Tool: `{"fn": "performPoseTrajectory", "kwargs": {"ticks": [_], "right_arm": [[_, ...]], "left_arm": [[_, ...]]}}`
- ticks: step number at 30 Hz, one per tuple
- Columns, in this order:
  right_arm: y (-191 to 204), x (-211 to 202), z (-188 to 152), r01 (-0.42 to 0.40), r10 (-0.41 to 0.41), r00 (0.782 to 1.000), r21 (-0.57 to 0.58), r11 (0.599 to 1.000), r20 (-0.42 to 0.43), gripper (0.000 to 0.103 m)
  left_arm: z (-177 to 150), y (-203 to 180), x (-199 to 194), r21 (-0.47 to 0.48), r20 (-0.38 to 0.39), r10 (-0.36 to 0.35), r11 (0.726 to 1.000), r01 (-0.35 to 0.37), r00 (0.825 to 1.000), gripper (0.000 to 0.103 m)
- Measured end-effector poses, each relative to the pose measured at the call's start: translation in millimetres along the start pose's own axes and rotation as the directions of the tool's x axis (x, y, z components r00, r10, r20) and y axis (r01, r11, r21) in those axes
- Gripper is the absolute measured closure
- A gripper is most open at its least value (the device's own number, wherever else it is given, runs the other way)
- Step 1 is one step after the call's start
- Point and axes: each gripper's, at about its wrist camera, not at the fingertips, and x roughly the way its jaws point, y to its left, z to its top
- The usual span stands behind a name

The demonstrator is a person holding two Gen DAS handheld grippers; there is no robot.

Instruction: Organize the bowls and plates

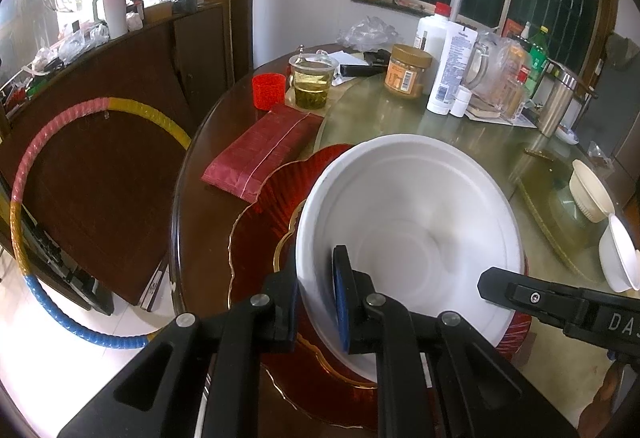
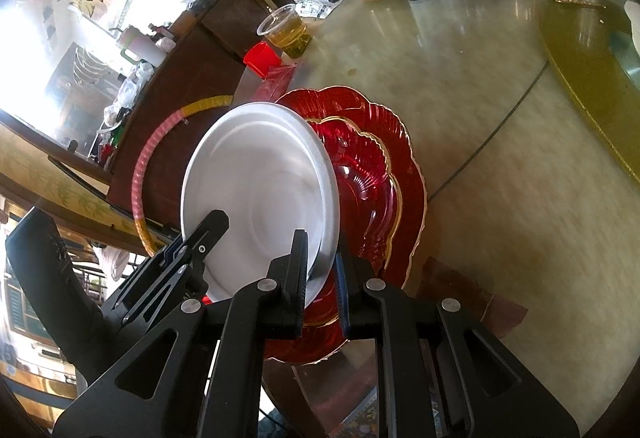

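round dark wood table (image 1: pixel 208 238) with a glass turntable (image 1: pixel 400 117) on top. red scalloped plates (image 1: pixel 256 238) stacked at the near edge, red packet (image 1: pixel 260 153) beside them, red cup (image 1: pixel 268 89), cup of tea (image 1: pixel 311 85), peanut butter jar (image 1: pixel 406 71), white bottles (image 1: pixel 450 65), two white bowls (image 1: pixel 592 193) at right.

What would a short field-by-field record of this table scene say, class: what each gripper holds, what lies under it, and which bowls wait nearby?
held item: white plate, tilted above the stack
left gripper: shut on the plate's near rim
right gripper: shut on the rim at the other side
beneath: two red scalloped plates, smaller nested in larger, gold-edged
surface: round table with glass turntable
bowls nearby: two white bowls at the right edge, on their sides
other items: red cup, peanut butter jar
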Motion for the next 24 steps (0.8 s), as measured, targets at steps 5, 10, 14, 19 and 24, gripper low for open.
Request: {"fn": "performPoseTrajectory", "kwargs": {"ticks": [5,10,14,19,24], "right_arm": [[-1.5,2.6,2.0,0.005,-0.005,1.000,0.003,1.000,-0.011,0.090],[-1.7,6.3,4.0,0.013,-0.013,1.000,0.003,1.000,-0.026,0.090],[-3.2,8.4,6.1,0.013,-0.013,0.999,0.010,1.000,-0.030,0.090],[-4.9,9.5,7.7,0.018,-0.018,0.999,0.017,1.000,-0.037,0.090],[-4.3,8.8,7.3,0.024,-0.023,0.999,0.015,1.000,-0.032,0.090]], "left_arm": [[0.6,0.5,2.1,-0.002,-0.012,-0.001,1.000,0.001,1.000,0.089],[0.2,0.5,5.7,-0.002,-0.024,0.001,1.000,-0.001,1.000,0.089],[-0.2,0.4,6.8,-0.002,-0.029,0.003,1.000,-0.003,1.000,0.089],[-1.0,1.1,8.8,-0.003,-0.039,0.008,1.000,-0.008,0.999,0.088],[-0.1,1.2,9.1,-0.006,-0.040,0.012,1.000,-0.013,0.999,0.088]]}}
